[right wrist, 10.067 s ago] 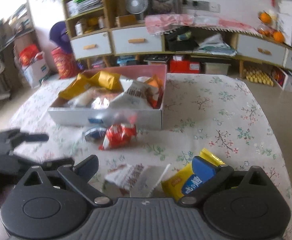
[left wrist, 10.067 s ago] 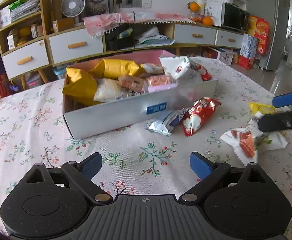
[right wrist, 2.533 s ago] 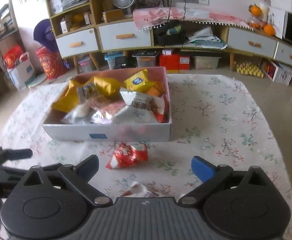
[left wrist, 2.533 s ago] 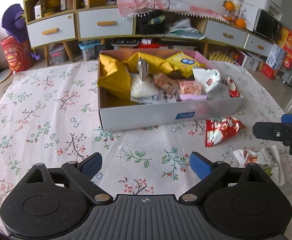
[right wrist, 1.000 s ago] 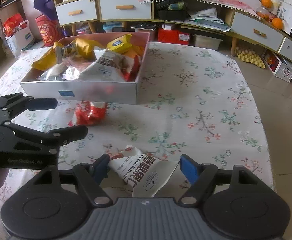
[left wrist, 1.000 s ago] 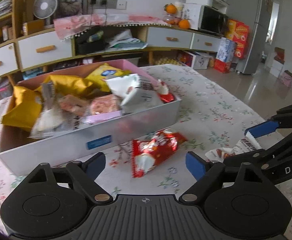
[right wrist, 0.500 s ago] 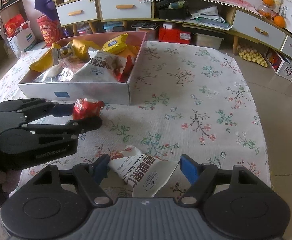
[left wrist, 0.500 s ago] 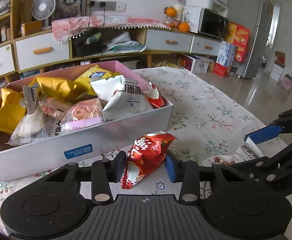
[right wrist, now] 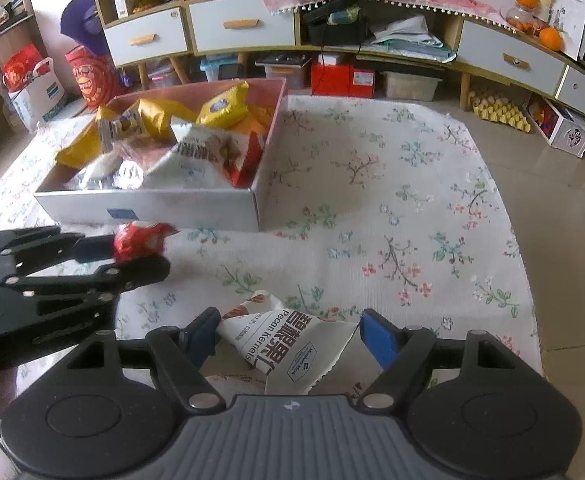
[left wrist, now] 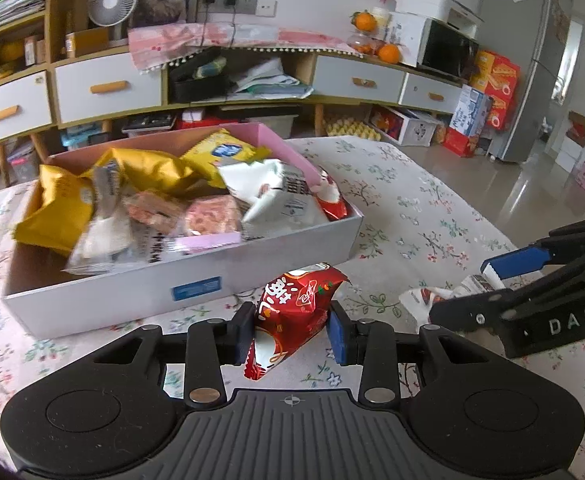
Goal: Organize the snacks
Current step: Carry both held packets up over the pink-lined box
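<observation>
Your left gripper (left wrist: 290,334) pinches the crinkly red foil snack packet (left wrist: 292,316) between both pads, just off the floral tablecloth (right wrist: 392,208), near the white cardboard box (left wrist: 140,300) full of snacks. Your right gripper (right wrist: 288,340) has jaws spread around the white triangular pecan packet (right wrist: 288,352), which lies on the cloth; pad contact unclear.

Two close wrist fisheyes, angled down, sharing snack box (left wrist: 188,292) (right wrist: 152,204), tablecloth (left wrist: 412,208) (right wrist: 372,208)
</observation>
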A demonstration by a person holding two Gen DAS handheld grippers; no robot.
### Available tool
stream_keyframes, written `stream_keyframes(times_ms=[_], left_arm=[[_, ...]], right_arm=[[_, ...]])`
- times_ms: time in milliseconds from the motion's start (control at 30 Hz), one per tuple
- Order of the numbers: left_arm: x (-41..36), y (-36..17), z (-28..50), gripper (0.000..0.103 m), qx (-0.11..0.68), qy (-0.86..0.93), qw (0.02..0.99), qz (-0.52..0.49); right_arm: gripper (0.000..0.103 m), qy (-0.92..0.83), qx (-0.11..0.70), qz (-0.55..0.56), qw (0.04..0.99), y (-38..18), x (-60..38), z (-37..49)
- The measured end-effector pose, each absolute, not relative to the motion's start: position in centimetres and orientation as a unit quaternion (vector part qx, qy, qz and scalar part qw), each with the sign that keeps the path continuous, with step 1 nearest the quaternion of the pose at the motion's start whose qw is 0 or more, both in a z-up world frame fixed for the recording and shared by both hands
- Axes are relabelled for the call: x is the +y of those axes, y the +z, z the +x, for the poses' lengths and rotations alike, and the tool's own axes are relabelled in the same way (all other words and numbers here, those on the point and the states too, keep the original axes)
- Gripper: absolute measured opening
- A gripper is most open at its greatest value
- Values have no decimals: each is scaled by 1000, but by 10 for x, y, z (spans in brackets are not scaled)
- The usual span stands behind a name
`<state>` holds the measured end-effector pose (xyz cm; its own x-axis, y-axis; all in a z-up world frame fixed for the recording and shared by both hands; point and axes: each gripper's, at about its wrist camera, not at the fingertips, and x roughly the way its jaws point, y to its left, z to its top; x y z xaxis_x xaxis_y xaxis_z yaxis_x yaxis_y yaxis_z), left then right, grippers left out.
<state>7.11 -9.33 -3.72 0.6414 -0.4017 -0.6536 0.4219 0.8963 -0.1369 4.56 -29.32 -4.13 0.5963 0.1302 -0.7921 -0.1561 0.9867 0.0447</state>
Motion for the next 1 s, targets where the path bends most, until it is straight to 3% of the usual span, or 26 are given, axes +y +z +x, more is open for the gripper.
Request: stream_keyframes(times_ms=[533, 1000], left_arm=[[-37, 3, 85, 35, 354, -149, 923, -12], [-2, -3, 128, 35, 341, -85, 935, -36]], right_arm=[[60, 91, 402, 45, 910, -8, -265, 58], [60, 92, 345, 31, 934, 16, -209, 110]])
